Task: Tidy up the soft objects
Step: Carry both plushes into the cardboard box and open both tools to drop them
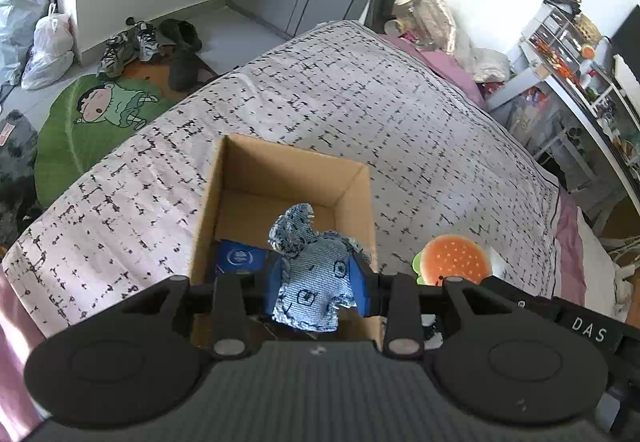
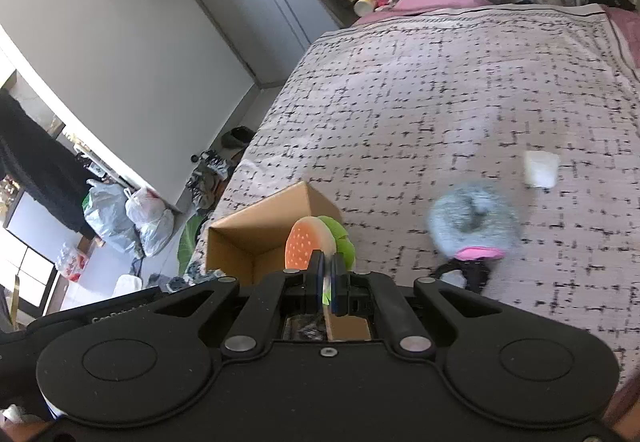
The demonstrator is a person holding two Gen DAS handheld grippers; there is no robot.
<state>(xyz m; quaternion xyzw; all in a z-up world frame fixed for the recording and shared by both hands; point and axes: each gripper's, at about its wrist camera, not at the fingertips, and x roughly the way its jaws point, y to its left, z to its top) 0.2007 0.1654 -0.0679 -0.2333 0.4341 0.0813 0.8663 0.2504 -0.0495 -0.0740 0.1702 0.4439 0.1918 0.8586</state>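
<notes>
**Two soft toys arriving at the box**

Left gripper [image 1: 316,290] pinching denim toy [image 1: 316,274], hanging over cardboard box [image 1: 280,177] just ahead. Right gripper [image 2: 329,282] pressed tight on burger toy [image 2: 316,242], beside box rim. Likely next: centring each over the opening, then spreading jaws. Grey plush [image 2: 472,226] lying right of right gripper, waiting.

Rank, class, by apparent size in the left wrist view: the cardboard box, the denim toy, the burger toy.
1. cardboard box, clearly largest.
2. denim toy.
3. burger toy.
The two toys look close in size; the denim one is nearer the camera, so their order is unsure.
</notes>
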